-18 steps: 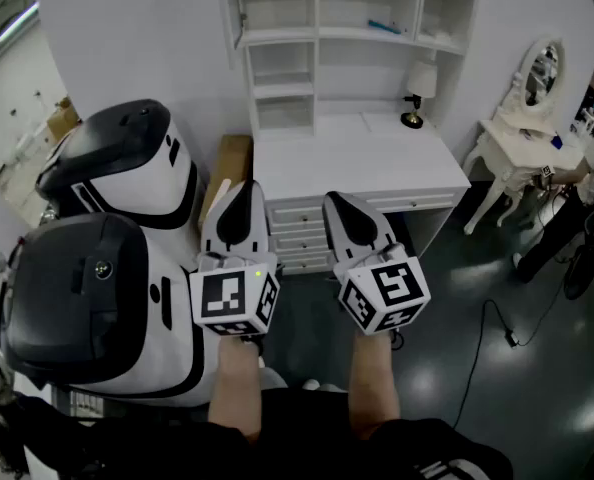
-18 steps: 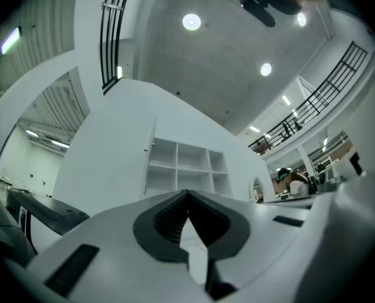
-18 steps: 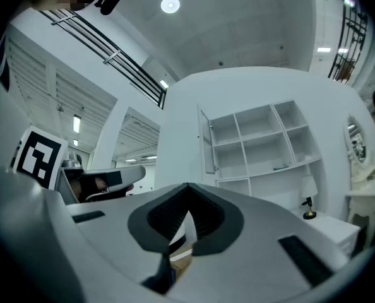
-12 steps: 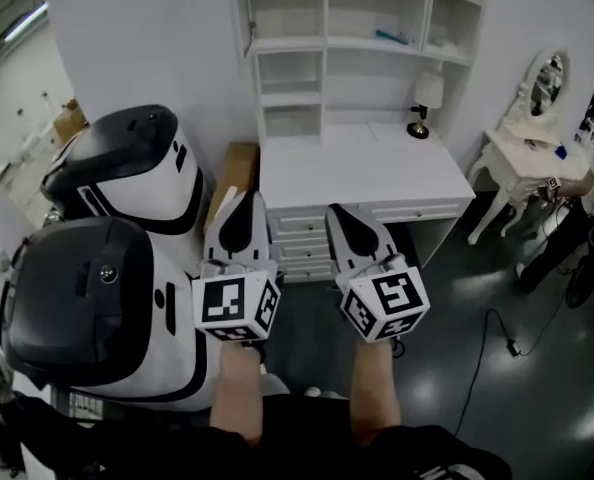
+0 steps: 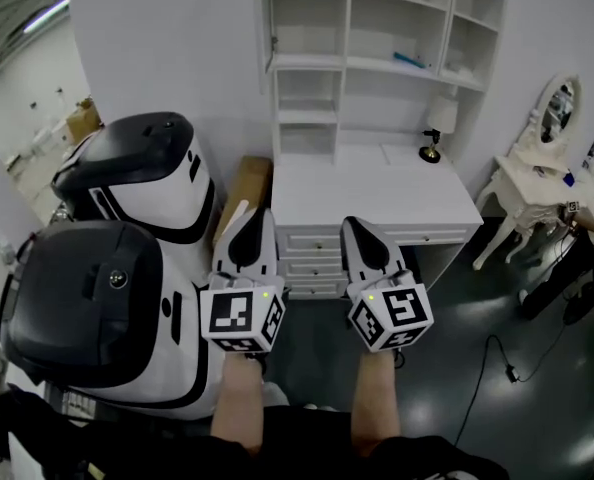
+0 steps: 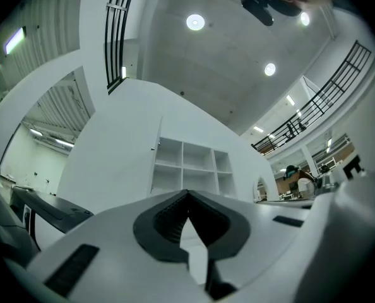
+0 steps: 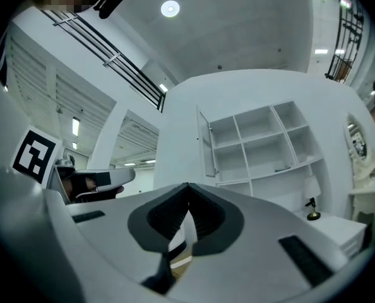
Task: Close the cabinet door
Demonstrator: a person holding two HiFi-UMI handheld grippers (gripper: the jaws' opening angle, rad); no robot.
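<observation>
Cabinet door [image 7: 206, 142] a narrow sliver; shelves [image 5: 377, 64] cut off at top.

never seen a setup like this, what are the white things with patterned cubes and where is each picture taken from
A person holds two hand grippers: the left gripper and the right gripper; the cubes are part of them. One picture comes from a camera on the person's head, looking down. The other two ride on the grippers, looking along the jaws. Both grippers are shut and empty. Ahead stands a white desk with a lamp, under shelves whose cabinet door is open.
</observation>
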